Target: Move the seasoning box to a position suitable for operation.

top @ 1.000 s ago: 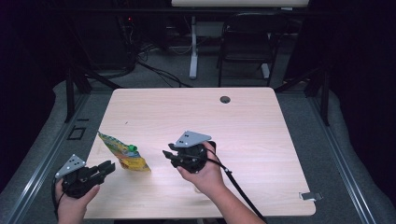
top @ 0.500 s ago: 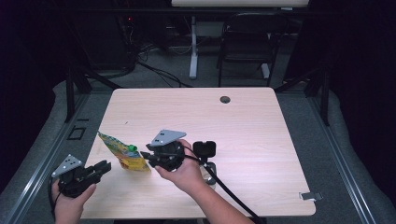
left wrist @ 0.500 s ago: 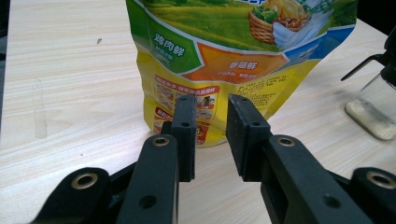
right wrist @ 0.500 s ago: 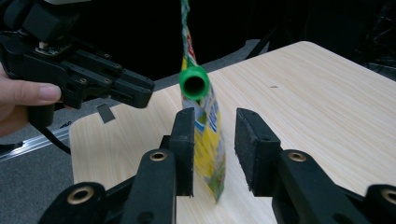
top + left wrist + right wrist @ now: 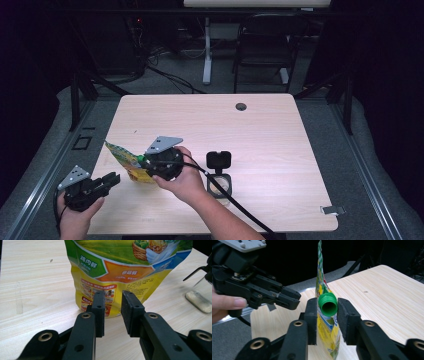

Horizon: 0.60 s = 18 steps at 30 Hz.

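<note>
A yellow and green stand-up pouch (image 5: 121,157) with a green spout cap (image 5: 327,305) stands near the table's left front. My right gripper (image 5: 143,162) has come to it from the right. Its jaws have just been closing, and the pads sit against both sides of the cap, as the right gripper view (image 5: 327,301) shows. My left gripper (image 5: 113,180) is held low at the front left corner, a short way from the pouch. It points at the pouch's base (image 5: 110,287), and its jaws (image 5: 113,293) stand apart with nothing between them.
A small glass jar (image 5: 220,186) holding white grains, its black flip lid (image 5: 218,160) raised, stands just right of my right hand and also appears in the left gripper view (image 5: 200,298). The right gripper's cable (image 5: 235,200) trails past it. A dark grommet (image 5: 241,106) sits at the far edge.
My right hand moved left from over the jar to the pouch, uncovering the jar, and its jaws narrowed around the green cap. The left gripper stayed put.
</note>
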{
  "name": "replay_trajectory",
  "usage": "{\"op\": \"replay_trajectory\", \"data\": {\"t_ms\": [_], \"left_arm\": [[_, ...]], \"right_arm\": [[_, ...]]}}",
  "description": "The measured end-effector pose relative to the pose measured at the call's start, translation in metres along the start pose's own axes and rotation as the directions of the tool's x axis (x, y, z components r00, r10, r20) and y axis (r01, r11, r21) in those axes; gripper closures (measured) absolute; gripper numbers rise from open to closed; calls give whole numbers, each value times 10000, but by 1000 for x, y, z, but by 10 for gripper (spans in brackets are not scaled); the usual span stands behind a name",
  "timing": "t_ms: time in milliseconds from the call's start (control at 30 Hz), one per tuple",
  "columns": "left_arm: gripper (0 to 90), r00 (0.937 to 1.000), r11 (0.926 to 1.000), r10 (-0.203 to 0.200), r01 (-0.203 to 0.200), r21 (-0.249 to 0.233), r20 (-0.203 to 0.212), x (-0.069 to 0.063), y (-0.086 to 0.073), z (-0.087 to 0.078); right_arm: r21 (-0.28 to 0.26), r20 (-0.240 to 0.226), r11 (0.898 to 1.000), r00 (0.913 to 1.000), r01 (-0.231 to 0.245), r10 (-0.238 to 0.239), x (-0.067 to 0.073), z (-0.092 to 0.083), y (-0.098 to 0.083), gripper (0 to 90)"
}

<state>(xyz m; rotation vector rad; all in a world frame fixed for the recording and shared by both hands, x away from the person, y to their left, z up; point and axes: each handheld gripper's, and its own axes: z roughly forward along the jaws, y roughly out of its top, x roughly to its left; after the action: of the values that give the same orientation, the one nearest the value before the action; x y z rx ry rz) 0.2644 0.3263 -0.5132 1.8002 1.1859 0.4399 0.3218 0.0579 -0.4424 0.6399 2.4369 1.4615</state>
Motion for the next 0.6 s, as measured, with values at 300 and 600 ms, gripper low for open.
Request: {"op": "replay_trajectory", "data": {"t_ms": [300, 600], "left_arm": [[735, 10000, 10000, 47, -47, 20, -8, -1, 0, 2], [735, 10000, 10000, 74, -74, 26, 19, -2, -1, 2]], "right_arm": [[213, 59, 9994, 9996, 279, -281, 1, 0, -1, 753], [228, 26, 9992, 9994, 337, -337, -6, -24, -12, 754]]}}
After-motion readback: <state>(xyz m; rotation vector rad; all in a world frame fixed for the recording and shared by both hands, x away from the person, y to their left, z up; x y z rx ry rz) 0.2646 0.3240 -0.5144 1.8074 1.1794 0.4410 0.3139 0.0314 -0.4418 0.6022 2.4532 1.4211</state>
